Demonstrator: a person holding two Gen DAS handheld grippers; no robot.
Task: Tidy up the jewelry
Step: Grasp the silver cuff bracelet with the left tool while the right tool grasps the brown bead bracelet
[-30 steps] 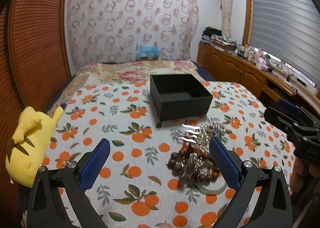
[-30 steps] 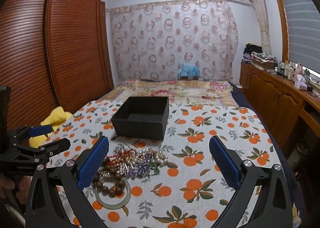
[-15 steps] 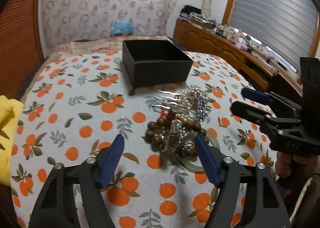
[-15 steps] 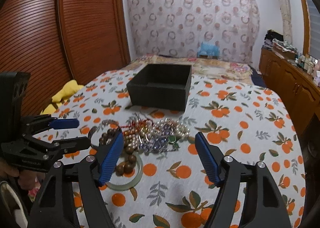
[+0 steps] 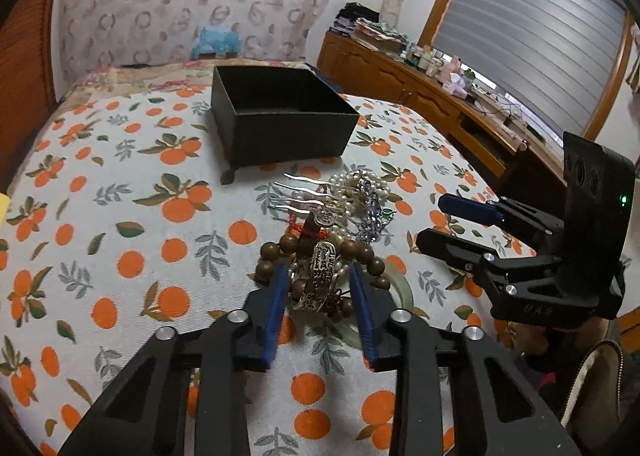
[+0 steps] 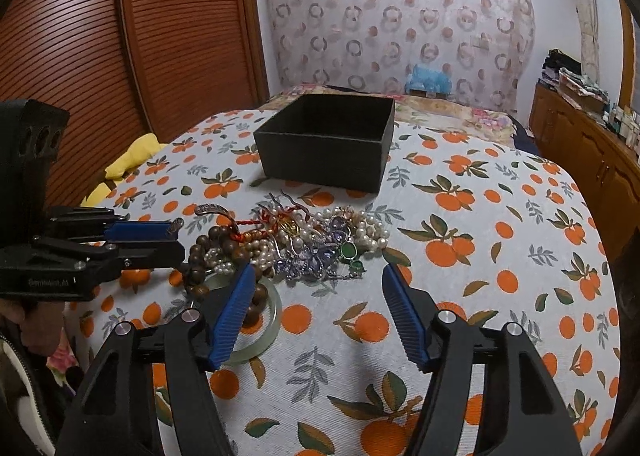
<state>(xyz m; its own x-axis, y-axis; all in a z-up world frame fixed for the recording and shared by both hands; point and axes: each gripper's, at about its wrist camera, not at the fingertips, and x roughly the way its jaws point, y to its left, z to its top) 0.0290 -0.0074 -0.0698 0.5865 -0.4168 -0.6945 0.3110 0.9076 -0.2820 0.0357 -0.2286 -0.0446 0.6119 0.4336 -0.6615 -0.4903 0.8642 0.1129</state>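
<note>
L gripper (image 5: 318,288) jaws closing round engraved silver metal bangle (image 5: 320,276) atop tangled jewelry pile (image 6: 296,244) on orange-print bedspread (image 5: 120,216); pads not yet pressing. Bangle stiff, slick, light; grip across band. R gripper (image 6: 320,296) jaws closing, nothing betw. Beads snag easily. Black square open box (image 5: 280,124) beyond.

Two close wrist views angled down from opposite sides, sharing jewelry heap (image 5: 332,240) and black box (image 6: 328,144).
</note>
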